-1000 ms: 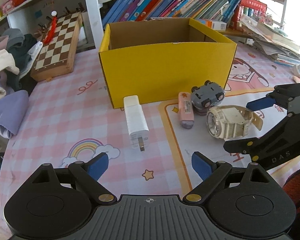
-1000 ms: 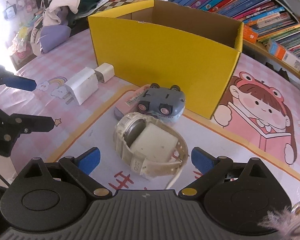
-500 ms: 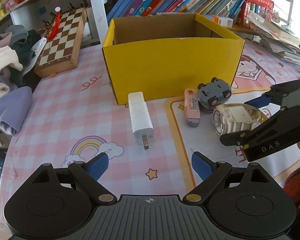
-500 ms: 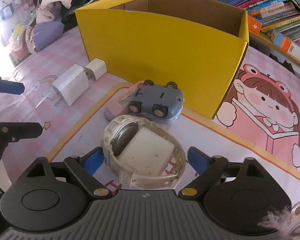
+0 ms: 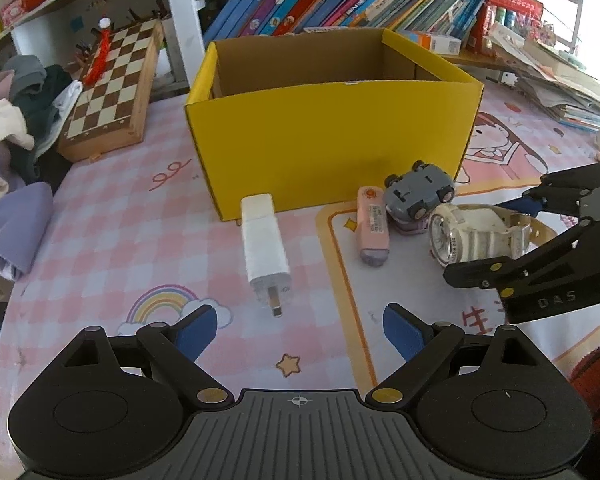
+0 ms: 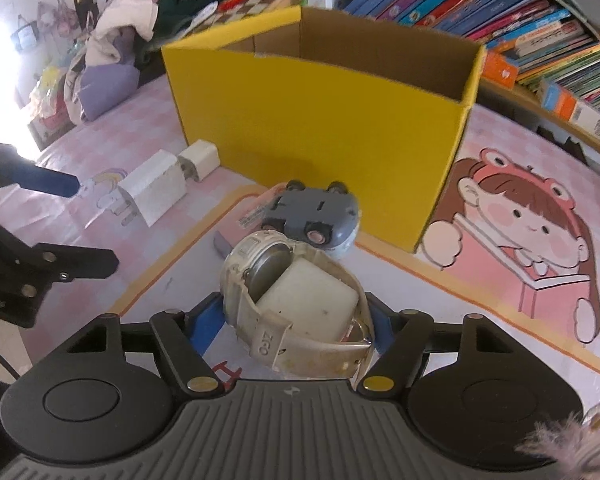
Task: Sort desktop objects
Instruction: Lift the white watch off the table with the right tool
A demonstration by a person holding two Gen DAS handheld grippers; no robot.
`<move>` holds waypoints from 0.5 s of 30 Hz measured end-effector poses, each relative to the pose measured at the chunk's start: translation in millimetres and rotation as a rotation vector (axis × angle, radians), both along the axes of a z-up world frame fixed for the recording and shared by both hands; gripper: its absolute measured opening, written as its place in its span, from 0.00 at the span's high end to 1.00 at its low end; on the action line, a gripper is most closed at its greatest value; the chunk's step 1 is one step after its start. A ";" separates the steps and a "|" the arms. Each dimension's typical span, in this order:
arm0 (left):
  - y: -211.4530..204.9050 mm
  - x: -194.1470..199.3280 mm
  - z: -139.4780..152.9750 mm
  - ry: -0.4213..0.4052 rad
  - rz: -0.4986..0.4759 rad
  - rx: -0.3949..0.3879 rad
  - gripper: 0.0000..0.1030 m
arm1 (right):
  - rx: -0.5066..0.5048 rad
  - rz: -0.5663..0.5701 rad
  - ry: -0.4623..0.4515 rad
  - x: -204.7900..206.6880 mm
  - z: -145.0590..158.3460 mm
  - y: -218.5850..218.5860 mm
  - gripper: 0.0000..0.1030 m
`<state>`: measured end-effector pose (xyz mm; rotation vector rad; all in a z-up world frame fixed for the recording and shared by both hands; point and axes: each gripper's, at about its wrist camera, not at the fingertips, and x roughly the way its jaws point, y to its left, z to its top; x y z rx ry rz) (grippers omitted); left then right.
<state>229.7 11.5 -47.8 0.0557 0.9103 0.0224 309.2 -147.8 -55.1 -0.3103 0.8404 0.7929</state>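
An open yellow cardboard box (image 5: pixel 332 144) (image 6: pixel 320 128) stands on the pink tablecloth. In front of it lie a white charger (image 5: pixel 265 250) (image 6: pixel 152 194), a pink eraser (image 5: pixel 373 226), an overturned grey toy car (image 5: pixel 418 196) (image 6: pixel 314 218) and a cream wristwatch (image 5: pixel 466 234) (image 6: pixel 296 300). My right gripper (image 6: pixel 296 328) (image 5: pixel 496 236) has closed around the watch, with its blue pads against the strap on both sides. My left gripper (image 5: pixel 300 330) is open and empty, just short of the charger's plug end.
A wooden chessboard (image 5: pixel 112 88) and a pile of clothes (image 5: pixel 12 120) lie at the left. Shelves of books (image 5: pixel 340 0) run behind the box, and stacked papers (image 5: pixel 560 80) lie at the right. A small white cube (image 6: pixel 200 158) sits beside the charger.
My right gripper has moved forward over the watch and its fingers have closed in on it. My left gripper has drawn back and risen a little, still open.
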 end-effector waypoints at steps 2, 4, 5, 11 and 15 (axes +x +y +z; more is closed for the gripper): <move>-2.9 2.4 -0.2 -0.002 -0.012 -0.002 0.10 | 0.010 -0.008 -0.014 -1.4 2.8 -4.1 0.31; -7.7 4.3 -0.3 -0.003 -0.032 0.002 0.10 | 0.018 -0.021 -0.024 -2.1 4.9 -8.2 0.31; -9.6 4.7 -0.4 -0.004 -0.039 0.004 0.10 | 0.022 -0.028 -0.027 -2.3 5.8 -10.1 0.31; -14.7 4.5 -0.5 -0.007 -0.055 0.003 0.10 | 0.069 -0.028 -0.045 -7.1 13.0 -18.9 0.31; -15.6 2.5 -0.4 -0.010 -0.058 0.001 0.10 | 0.074 0.028 -0.050 -15.3 14.8 -14.6 0.30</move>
